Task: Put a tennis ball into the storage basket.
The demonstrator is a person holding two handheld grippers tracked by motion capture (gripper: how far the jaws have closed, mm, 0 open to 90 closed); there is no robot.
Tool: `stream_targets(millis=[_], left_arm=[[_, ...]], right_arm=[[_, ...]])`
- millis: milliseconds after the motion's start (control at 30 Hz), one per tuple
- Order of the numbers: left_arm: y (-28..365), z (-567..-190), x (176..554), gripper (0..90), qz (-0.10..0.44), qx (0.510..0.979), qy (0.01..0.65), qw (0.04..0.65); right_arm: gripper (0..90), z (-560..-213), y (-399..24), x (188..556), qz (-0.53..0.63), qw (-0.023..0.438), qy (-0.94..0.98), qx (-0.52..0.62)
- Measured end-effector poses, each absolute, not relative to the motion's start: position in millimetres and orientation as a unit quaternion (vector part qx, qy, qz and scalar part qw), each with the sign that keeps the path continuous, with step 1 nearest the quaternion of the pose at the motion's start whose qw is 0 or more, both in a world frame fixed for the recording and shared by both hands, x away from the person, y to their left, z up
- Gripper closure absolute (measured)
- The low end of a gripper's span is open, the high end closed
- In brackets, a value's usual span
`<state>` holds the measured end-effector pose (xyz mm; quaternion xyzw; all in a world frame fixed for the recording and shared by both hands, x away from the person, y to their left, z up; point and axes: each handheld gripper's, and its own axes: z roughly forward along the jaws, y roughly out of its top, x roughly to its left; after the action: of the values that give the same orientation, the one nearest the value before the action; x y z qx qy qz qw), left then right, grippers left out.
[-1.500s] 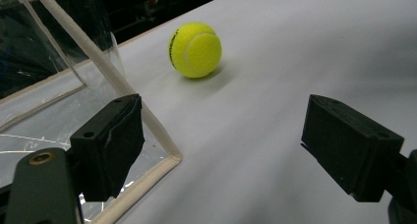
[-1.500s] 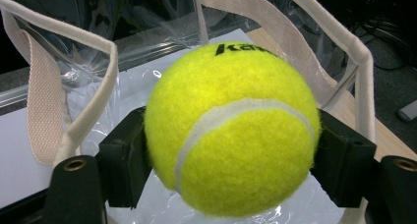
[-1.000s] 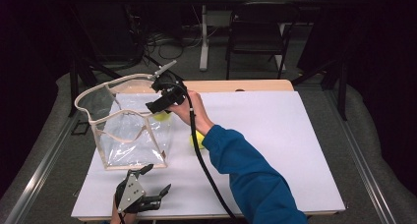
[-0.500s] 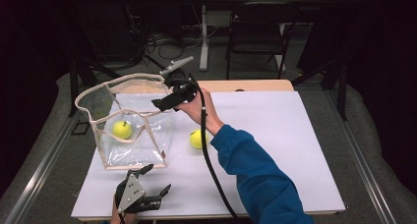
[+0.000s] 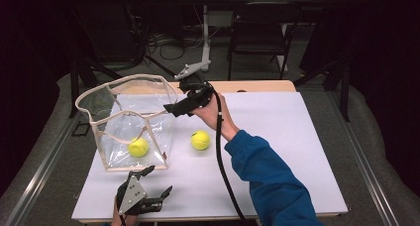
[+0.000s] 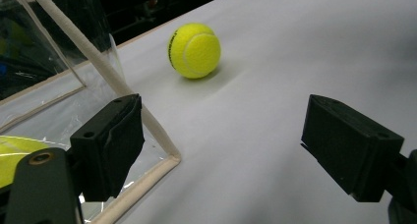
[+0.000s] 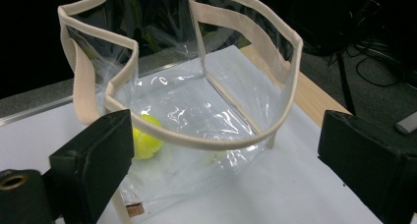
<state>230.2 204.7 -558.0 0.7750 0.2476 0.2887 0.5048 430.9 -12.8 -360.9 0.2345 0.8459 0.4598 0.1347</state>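
A clear plastic bag with cream fabric trim [image 5: 130, 122] stands open on the left part of a white-topped table [image 5: 297, 151]. Inside it, on its floor toward the near side, lies a yellow-green tennis ball [image 5: 138, 147]. A second yellow-green tennis ball [image 5: 200, 140] lies on the table just right of the bag, apart from it. The right gripper [image 5: 171, 108] is held above the bag's right rim, with the person's blue sleeve [image 5: 270, 176] reaching in from the near right. The left gripper [image 5: 157, 182] sits at the table's near edge, near the bag's near right corner, left of the loose ball. Behind the table's far edge stand a chair [image 5: 257, 37] and cables [image 5: 163, 40] on the floor.
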Motion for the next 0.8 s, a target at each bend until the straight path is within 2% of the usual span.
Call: stream_targets(millis=[800], left_arm=[[204.4, -558.0, 230.8, 16.1, 0.288, 0.775, 0.247, 0.505]], right_arm=[[6.0, -388.7, -53.6, 416.7, 0.447, 0.139, 0.849, 0.245]])
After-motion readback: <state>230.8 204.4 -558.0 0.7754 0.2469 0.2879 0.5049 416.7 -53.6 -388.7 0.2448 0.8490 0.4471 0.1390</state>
